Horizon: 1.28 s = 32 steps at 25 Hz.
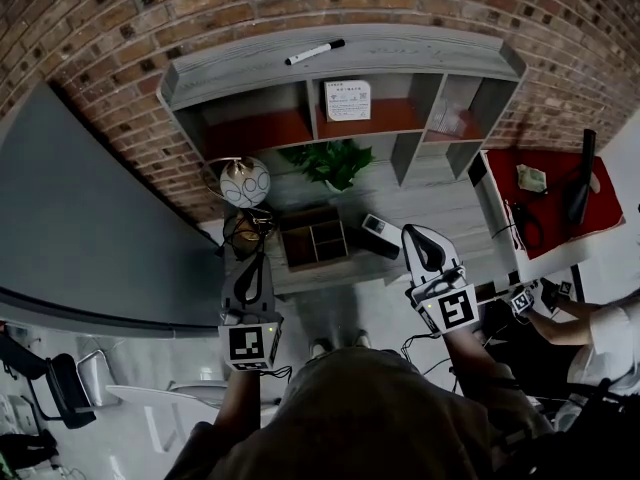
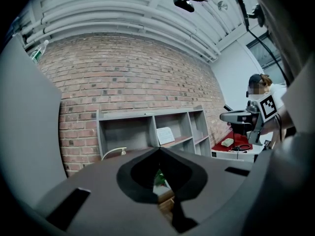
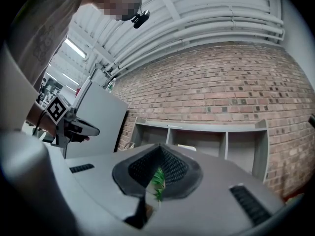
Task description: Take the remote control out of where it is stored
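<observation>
A pale remote control (image 1: 380, 228) lies on the grey desk (image 1: 450, 213), just right of a small wooden organiser box (image 1: 314, 237). My right gripper (image 1: 418, 236) hovers close to the right of the remote, shut and empty. My left gripper (image 1: 258, 260) hangs over the desk's left front corner, left of the box, also shut with nothing in it. In the left gripper view the left gripper (image 2: 158, 150) points level at the grey shelf unit (image 2: 147, 127). In the right gripper view the right gripper (image 3: 158, 146) faces the same shelf unit (image 3: 206, 141), with green leaves showing behind its jaws.
A grey shelf unit (image 1: 340, 78) stands on the desk against the brick wall, with a marker (image 1: 315, 52) on top and a card (image 1: 348, 100) inside. A plant (image 1: 330, 163) and a globe lamp (image 1: 245, 182) stand before it. A red-topped table (image 1: 555, 218) and another person's arm (image 1: 575, 328) are on the right.
</observation>
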### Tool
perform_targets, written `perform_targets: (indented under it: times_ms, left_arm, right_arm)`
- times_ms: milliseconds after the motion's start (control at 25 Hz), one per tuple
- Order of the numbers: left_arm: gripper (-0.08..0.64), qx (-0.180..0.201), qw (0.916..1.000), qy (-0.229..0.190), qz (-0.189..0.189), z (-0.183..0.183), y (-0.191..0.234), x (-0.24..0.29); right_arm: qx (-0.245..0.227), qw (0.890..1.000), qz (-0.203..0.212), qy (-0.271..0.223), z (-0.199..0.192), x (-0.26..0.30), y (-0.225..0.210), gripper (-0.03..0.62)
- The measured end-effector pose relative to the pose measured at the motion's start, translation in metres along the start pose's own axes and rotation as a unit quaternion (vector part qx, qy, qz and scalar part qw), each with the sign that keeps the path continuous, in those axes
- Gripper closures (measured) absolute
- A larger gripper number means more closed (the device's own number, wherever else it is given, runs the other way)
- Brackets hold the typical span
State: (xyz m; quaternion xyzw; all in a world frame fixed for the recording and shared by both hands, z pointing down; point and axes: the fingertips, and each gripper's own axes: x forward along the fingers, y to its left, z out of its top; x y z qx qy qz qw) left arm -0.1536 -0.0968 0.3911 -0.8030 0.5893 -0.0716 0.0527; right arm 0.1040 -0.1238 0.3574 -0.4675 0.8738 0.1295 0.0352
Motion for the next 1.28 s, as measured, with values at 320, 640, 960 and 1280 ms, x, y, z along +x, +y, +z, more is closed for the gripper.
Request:
perform_targets:
  times_ms: [320, 640, 960, 1280]
  left_arm:
    - [0.549, -0.001, 1.0000, 0.003, 0.003, -0.001, -0.003, -0.009]
    - [0.549, 0.001, 1.0000, 0.003, 0.005, 0.001, -0.007, -0.018]
    - [0.549, 0.001, 1.0000, 0.008, 0.005, -0.001, -0.011, -0.031]
    - [0.549, -0.014, 0.9986, 0.051, 0.010, -0.026, -0.008, -0.051]
  right_arm:
    - [-0.006, 1.000, -0.001, 0.010, -0.005, -0.007, 0.003, 0.580]
    - [0.001, 1.000, -0.009, 0.021, -0.007, -0.015, 0.004, 0.580]
    - [0.005, 1.000, -0.007, 0.025, -0.008, -0.023, 0.010, 0.580]
    - [0.000, 1.000, 0.000, 0.026, -0.005, -0.030, 0.023, 0.580]
